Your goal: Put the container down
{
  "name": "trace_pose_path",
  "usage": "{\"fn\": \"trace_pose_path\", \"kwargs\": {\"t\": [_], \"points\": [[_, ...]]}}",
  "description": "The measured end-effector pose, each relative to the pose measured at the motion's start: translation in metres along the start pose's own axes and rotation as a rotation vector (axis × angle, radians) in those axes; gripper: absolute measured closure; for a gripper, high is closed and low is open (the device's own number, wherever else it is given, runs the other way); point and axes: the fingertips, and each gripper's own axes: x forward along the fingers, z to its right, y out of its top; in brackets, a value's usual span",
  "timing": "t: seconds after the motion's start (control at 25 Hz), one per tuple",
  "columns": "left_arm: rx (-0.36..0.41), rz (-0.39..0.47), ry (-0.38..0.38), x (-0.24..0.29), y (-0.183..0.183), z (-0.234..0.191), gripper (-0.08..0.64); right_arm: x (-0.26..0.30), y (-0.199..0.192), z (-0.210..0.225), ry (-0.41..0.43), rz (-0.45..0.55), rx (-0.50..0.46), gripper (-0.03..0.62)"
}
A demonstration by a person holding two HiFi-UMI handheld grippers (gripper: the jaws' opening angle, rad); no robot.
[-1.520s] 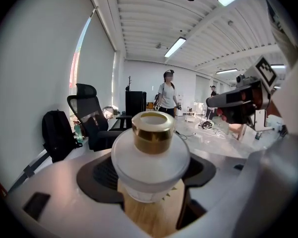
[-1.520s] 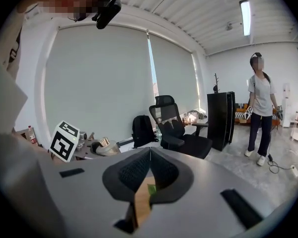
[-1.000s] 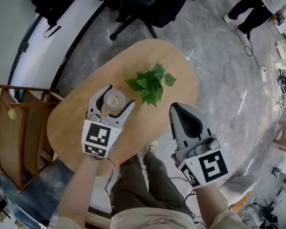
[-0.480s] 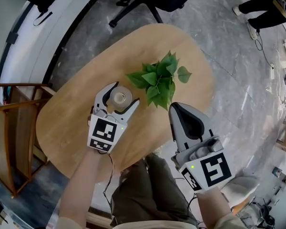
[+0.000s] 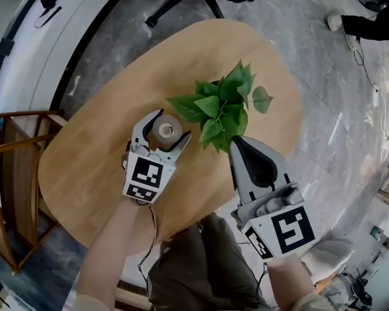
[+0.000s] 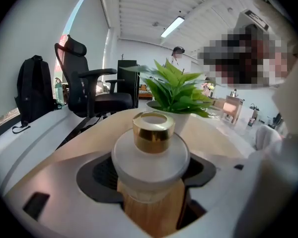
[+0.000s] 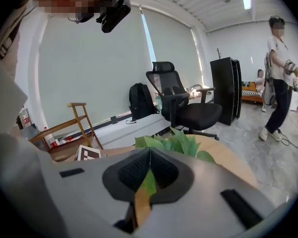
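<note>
Left tool [image 5: 168,126]: held over the middle of the worktop, one jaw on each side of the container. Both jaws are closed in against its round body, which sits in the curved dark pads.
Container [image 6: 150,155]: a squat, frosted white jar with a gold collar [image 6: 153,132] round its open neck, upright between the left tool's jaws. Wood shows straight beneath it in the left gripper view. Whether its base touches the worktop cannot be told.
Right tool [image 5: 240,145]: its jaws are pressed together along one line with nothing gripped. Only a green leaf and a strip of wood show through the slit below the pads. It hangs at the near edge of the worktop with its tip at the plant's nearest leaves, apart from the left tool.
Worktop [image 5: 94,167]: a rounded top of light wood that carries the plant.
Plant [image 5: 222,102]: broad green leaves in a white pot [image 6: 181,117], just beside the container on its far right side. The lowest leaves reach close to the left tool's right jaw.
Floor [image 5: 350,128]: grey and marbled, all round the worktop.
Office chair [image 6: 92,90]: black, beyond the far end of the worktop.
Backpack [image 6: 34,95]: black, on a white ledge along the wall, left of the chair.
Wooden stand [image 5: 16,173]: on the floor to the left of the worktop.
Person [image 7: 279,78]: standing on the floor at the far right of the right gripper view, well away from the worktop.
</note>
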Motion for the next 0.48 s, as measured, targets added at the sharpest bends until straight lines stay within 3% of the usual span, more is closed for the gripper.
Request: {"fn": "trace_pose_path", "kwargs": {"t": [0.28, 0.48], "points": [[0.054, -0.015, -0.002, 0.015, -0.014, 0.003, 0.225, 0.011, -0.015, -0.006, 0.033, -0.028, -0.012, 0.595], [0.045, -0.041, 0.002, 0.016, -0.016, 0.004, 0.225, 0.014, -0.016, -0.016, 0.066, -0.043, -0.033, 0.595]]}}
